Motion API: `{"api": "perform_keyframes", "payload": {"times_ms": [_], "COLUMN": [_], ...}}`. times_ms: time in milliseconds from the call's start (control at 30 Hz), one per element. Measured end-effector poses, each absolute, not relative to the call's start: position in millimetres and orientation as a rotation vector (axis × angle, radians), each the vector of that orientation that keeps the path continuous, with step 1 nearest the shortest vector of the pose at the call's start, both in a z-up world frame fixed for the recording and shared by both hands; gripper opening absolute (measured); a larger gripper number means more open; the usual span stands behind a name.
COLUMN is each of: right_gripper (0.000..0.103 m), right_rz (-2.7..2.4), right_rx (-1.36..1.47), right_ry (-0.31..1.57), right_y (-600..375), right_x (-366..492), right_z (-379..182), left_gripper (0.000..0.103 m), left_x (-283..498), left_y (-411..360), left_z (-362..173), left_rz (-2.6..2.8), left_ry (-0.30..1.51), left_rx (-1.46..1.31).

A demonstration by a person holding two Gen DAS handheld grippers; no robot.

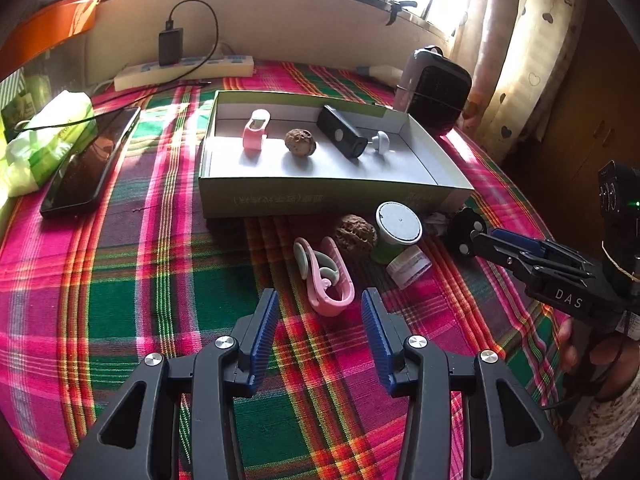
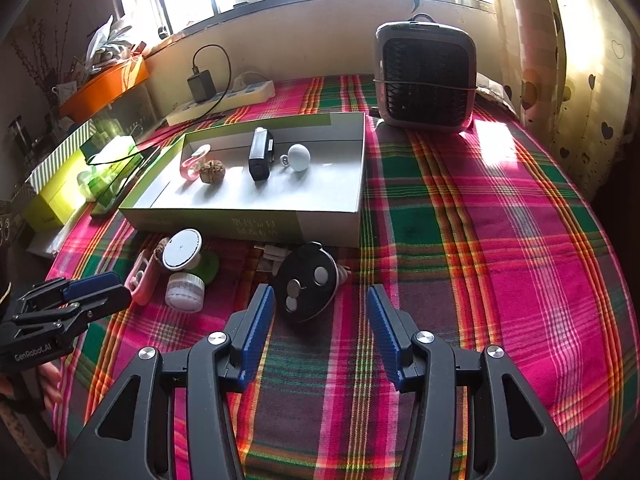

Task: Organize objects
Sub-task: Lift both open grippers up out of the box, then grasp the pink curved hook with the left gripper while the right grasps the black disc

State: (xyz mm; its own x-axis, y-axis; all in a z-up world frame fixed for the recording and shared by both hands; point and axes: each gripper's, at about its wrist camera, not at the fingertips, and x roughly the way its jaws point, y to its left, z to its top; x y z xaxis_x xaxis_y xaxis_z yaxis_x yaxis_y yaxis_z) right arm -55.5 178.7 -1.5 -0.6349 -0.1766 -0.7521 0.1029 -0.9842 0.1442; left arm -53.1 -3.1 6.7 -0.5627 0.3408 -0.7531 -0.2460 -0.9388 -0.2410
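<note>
A shallow open cardboard box with green sides and a pale grey floor [image 1: 320,196] is seen on a pink-and-green plaid tablecloth [image 1: 120,280], partly filled. Four items are already laid in a row inside it: a pink plastic clip [image 1: 255,128], a wrinkled brown walnut [image 1: 300,142], a black rectangular charger block [image 1: 342,132] and a small white rounded knob [image 1: 380,142].

Still left outside, just in front of the box's near wall, are a second pink clip with pale green inserts [image 1: 326,276], another walnut [image 1: 355,234], a green cup with a white round lid [image 1: 396,230], a small clear jar with a white ribbed cap [image 1: 410,266] and a black round disc with silver buttons [image 2: 306,286]. By that count, roughly half the sorting is judged done.

The left gripper [image 1: 320,312] is held released, its blue pads [image 1: 264,328] apart just short of the second pink clip. The right gripper [image 2: 320,316] is likewise spread and empty, aimed at the black disc.
</note>
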Motion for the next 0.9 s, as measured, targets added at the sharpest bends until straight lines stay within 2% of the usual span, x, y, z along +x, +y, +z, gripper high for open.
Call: {"api": "perform_keyframes", "payload": {"times_ms": [700, 900], "right_gripper": [0.052, 0.042], "right_rz": [-2.703, -2.711], "right_rx": [1.297, 1.293], "right_ry": [-0.030, -0.036], "right_y": [172.3, 175.1], "right_x": [-71.7, -68.8], "right_z": [-12.2, -11.7], "left_gripper": [0.041, 0.041], "left_x": [-61.3, -62.3], "left_y": [8.7, 11.8], "left_z": [2.7, 2.7], "left_rz": [2.522, 2.542], "left_ry": [-0.110, -0.091], "left_rx": [-1.257, -1.256]}}
